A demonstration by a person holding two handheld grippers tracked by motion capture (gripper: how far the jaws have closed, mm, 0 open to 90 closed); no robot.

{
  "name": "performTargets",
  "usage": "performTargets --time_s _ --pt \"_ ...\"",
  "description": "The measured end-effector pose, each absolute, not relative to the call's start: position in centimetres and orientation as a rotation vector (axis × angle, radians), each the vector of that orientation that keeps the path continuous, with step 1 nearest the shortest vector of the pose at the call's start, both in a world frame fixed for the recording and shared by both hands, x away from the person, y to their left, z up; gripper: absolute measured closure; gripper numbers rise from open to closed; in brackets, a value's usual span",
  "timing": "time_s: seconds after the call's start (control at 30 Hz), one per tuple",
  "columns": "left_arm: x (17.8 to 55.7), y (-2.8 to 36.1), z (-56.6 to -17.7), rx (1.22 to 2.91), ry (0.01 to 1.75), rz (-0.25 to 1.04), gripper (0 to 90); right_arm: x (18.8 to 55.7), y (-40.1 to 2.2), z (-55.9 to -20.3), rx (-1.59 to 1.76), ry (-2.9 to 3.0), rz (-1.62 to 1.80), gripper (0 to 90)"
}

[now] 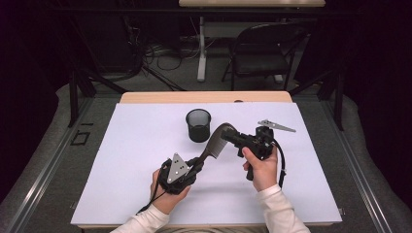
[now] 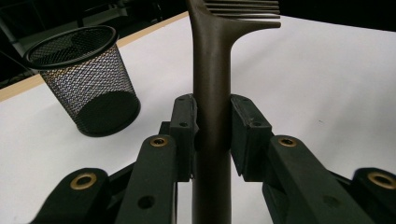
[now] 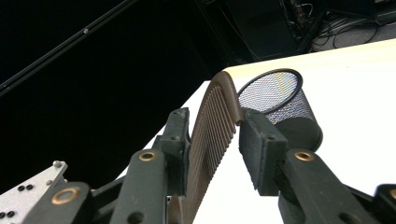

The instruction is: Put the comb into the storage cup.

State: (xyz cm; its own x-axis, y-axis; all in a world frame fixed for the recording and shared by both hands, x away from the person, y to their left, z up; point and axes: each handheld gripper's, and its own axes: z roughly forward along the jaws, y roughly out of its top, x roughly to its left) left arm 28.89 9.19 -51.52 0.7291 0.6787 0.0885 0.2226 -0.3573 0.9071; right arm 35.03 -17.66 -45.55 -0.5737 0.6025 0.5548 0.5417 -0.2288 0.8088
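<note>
Comb (image 2: 212,84): tooth end cut off by top edge in left gripper view, handle end by bottom edge. Right gripper view: comb's lower part hidden behind jaws. Mesh cup (image 3: 280,100): near side hidden behind comb and pad. High view: comb's teeth too small to tell.

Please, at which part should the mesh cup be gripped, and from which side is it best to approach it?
Grip the mesh cup at its rim, from above, one jaw inside and one outside. It stands upright on the table with its mouth open, and its round body looks too wide for a side grip. Both grippers are busy now: the left gripper clamps the comb by its handle.
</note>
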Motion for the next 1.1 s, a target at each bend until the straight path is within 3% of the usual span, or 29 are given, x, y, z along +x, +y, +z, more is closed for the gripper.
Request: performTargets --time_s 1.1 --pt "28.76 8.94 -51.75 1.923 0.686 0.561 72.3 35.26 -17.97 -46.17 1.465 1.903 2.043 83.5"
